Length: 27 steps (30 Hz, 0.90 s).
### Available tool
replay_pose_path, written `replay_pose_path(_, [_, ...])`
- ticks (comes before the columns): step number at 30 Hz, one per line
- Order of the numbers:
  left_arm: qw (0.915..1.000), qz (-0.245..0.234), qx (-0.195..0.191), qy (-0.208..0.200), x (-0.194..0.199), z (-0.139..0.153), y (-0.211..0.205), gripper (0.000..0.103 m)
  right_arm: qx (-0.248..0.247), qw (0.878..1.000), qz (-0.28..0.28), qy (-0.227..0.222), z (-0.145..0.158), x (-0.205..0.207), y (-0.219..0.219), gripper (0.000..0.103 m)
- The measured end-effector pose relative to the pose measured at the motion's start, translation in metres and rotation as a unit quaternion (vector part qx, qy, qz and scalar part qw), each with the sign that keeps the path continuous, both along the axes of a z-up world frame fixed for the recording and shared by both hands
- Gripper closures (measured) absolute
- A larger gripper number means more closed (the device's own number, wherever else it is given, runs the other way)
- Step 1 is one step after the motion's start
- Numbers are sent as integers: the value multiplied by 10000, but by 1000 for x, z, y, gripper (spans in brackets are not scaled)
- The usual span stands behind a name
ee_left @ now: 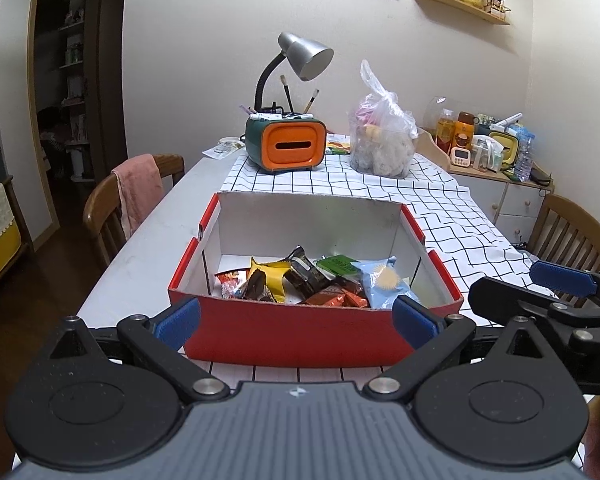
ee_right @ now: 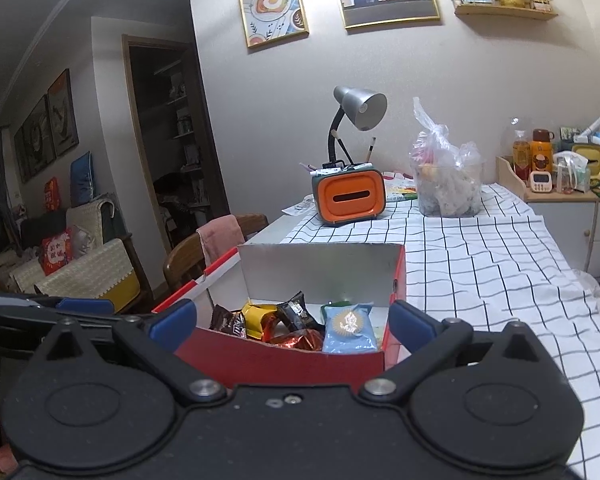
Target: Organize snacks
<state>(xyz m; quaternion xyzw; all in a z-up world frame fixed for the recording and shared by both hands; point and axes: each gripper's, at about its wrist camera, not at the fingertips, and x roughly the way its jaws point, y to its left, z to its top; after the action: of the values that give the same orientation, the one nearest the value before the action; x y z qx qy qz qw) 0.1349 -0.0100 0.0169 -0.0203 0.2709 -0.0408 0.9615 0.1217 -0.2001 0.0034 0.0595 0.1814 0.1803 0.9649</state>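
Both grippers, my left and right, were spread wide and empty before the red box of snacks near the table's front edge.

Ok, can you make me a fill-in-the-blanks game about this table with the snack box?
1. The snacks lie inside a ____ box with white inner walls.
2. The light blue packet has a round ____ picture on it.
3. Behind the box, a grey lamp rises from an ____ fronted holder.
4. The left tool and right tool are both ____.

Missing words: red; sun; orange; open
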Motion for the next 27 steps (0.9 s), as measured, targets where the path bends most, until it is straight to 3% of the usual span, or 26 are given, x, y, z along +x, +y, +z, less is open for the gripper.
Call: replay_pose_path(27, [10000,-49,38,-22,-28,2,4,0,49,9999,-98,113,4,-30,4,0])
